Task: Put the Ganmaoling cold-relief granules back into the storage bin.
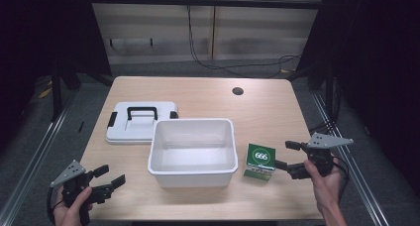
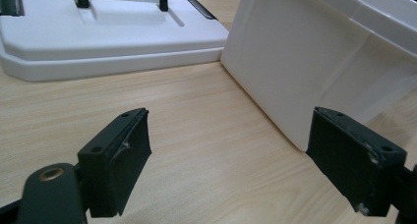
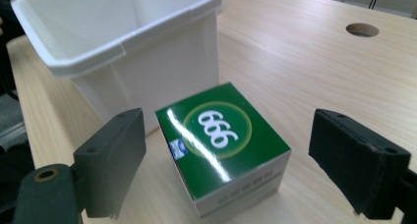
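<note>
A green box marked 666 (image 1: 260, 160) (image 3: 223, 140) stands on the table just right of the white plastic bin (image 1: 192, 151) (image 3: 123, 42). My right gripper (image 1: 290, 159) (image 3: 226, 170) is open, its jaws spread either side of the box without touching it. A white lid with a black handle (image 1: 140, 121) (image 2: 98, 32) lies flat behind and left of the bin. My left gripper (image 1: 111, 176) (image 2: 231, 160) is open and empty near the table's front left, low over the wood, facing the bin's (image 2: 314, 62) corner.
A round cable hole (image 1: 237, 91) (image 3: 362, 29) sits at the back of the wooden table (image 1: 267, 107). Dark floor and metal rails flank the table on both sides. Bare wood lies behind the bin and along the front edge.
</note>
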Demonstrator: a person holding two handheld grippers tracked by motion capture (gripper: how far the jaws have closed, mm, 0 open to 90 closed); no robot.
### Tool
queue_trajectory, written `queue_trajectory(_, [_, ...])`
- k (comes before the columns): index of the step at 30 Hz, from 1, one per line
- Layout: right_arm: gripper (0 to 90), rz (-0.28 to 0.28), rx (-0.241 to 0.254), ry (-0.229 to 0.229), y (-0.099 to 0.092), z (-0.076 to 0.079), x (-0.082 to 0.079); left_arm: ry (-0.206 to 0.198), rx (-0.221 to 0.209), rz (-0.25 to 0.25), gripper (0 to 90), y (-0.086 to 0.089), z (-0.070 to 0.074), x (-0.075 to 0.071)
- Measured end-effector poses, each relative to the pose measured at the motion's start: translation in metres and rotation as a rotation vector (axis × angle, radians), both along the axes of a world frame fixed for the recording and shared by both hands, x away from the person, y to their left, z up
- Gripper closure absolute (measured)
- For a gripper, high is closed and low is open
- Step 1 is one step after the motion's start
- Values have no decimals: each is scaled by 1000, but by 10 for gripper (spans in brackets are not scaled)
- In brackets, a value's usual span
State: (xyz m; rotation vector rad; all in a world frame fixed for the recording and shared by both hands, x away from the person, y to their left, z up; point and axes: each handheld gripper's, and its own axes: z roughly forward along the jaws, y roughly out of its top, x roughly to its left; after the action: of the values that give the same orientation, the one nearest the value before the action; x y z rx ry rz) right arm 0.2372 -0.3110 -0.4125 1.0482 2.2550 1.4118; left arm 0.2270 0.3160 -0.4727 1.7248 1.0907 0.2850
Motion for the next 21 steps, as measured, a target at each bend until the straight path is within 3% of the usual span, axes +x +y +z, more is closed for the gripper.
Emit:
queue_trajectory(3, [135, 16, 1, -2, 4, 7, 3, 1, 1, 2, 161, 1, 0, 1])
queue_trajectory(6, [135, 30, -40, 7, 7, 12, 7, 4, 4, 5, 160, 0, 0, 0])
queue_trajectory(10, [148, 49, -87, 60, 12, 16, 16, 10, 6, 8, 160, 0, -1, 0])
queue_trajectory(13, [149, 73, -113, 57, 15, 18, 19, 11, 5, 10, 160, 0, -2, 0])
queue_trajectory(14, [153, 85, -175, 55, 18, 23, 21, 11, 9, 9, 160, 0, -2, 0])
queue_trajectory(19, [167, 128, -225, 92, 25, 32, 27, 12, 12, 13, 161, 0, -2, 0])
queue_trajectory(20, [166, 133, -270, 112, 29, 36, 31, 15, 9, 15, 160, 0, -2, 0])
queue_trajectory(21, [166, 133, -270, 112, 29, 36, 31, 14, 10, 13, 160, 0, -2, 0])
